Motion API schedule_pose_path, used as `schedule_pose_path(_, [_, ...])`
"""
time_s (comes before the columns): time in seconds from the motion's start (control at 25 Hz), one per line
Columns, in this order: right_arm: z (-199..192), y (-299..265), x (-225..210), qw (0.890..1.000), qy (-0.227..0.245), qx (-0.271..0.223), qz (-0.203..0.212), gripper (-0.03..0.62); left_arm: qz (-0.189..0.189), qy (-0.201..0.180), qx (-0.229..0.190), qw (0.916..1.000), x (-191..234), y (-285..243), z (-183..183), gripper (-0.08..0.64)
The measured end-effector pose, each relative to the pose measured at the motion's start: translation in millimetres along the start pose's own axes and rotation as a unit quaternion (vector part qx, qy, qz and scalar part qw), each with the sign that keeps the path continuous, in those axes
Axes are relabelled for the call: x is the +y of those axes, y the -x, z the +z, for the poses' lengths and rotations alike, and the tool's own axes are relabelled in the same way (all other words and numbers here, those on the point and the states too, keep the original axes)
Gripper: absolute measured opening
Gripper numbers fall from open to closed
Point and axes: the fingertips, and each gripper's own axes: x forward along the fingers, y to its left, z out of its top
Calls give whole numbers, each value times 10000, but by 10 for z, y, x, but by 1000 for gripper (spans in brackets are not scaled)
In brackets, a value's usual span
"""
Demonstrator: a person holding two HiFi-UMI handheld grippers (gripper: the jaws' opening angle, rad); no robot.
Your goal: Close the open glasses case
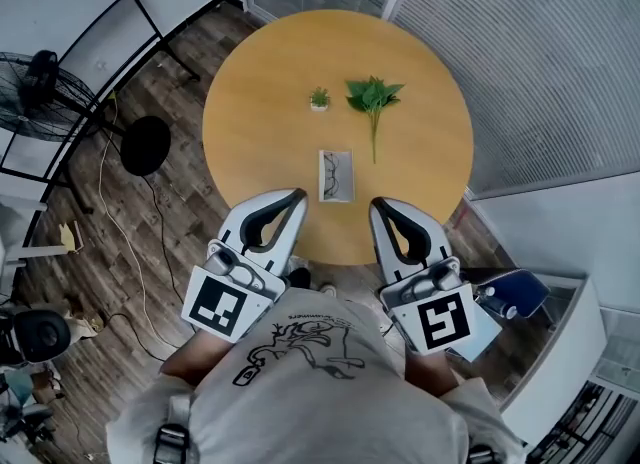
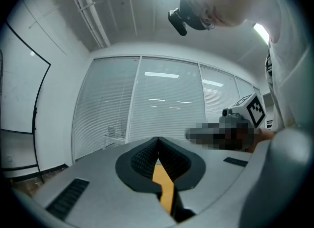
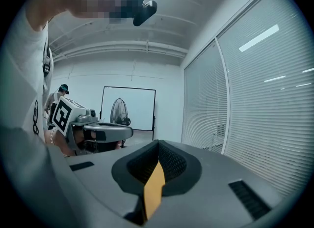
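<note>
The open glasses case [image 1: 336,175] lies on the near part of the round table [image 1: 250,102], between the left gripper [image 1: 296,195] and the right gripper [image 1: 378,205], both with jaws pressed together, holding nothing.

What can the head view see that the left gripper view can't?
Only the head view shows the open glasses case, the little potted plant and the leafy sprig lying on the round table. Only the left gripper view shows the ceiling and its pipes. Both show the left claw, shut and empty, and the right claw.
</note>
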Motion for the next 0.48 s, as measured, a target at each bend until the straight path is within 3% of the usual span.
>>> schedule_pose_path(0.32, [-89,-264,29,9998,112,183,-13,9,-94,34,-17,9999,296,-57,-23,20])
schedule_pose_path(0.48, [-42,-357,-9,9998,-7,43,-201,9,-147,76,-1,9999,356,-72,-50,20])
